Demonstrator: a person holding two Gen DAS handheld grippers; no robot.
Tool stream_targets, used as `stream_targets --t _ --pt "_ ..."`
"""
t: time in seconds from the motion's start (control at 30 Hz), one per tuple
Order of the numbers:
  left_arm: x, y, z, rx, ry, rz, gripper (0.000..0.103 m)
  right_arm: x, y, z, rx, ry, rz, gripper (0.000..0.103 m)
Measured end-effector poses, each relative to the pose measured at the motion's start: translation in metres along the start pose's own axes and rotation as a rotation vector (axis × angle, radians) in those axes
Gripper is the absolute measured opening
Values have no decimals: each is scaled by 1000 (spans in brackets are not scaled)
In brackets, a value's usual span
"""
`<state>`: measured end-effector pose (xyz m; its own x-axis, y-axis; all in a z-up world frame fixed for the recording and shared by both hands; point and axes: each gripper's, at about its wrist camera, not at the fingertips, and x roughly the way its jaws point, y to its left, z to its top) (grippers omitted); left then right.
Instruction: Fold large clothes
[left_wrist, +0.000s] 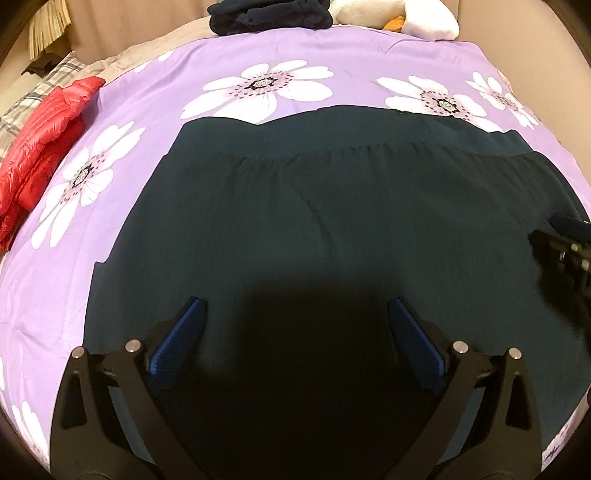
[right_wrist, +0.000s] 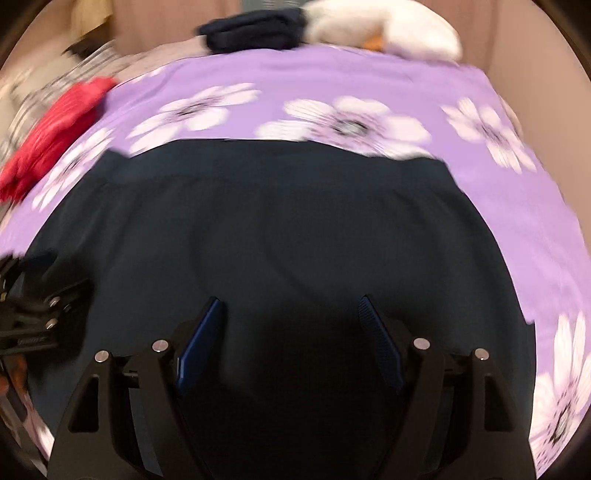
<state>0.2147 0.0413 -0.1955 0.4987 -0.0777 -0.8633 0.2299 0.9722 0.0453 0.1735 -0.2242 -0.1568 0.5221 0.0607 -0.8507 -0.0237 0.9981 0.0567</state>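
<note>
Grippers (left_wrist: 295, 306) (right_wrist: 290, 304) open over garment (left_wrist: 314, 206).

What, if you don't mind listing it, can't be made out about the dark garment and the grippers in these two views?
- Dark garment: near hem hidden in both views, behind the gripper bodies and shadow.
- Right gripper: cut off by the right edge in the left view; its own view is motion-blurred, though its jaws stand open.
- Left gripper: blurred at the left edge in the right view.
- Red jacket: partly cut off.
</note>
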Motion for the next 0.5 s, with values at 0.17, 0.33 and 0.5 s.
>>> stream_targets --t 0.17,0.33,0.5 --pt "-2 8 -3 -6 -5 7 101 -14 -30 -5 70 -35 -14 76" --pt "-10 22 -13 -29 -2 21 101 -25 -56 -12 101 -38 -124 76" --pt "-24 31 -30 -40 -2 36 101 -45 -103 -33 222 -58 -166 76"
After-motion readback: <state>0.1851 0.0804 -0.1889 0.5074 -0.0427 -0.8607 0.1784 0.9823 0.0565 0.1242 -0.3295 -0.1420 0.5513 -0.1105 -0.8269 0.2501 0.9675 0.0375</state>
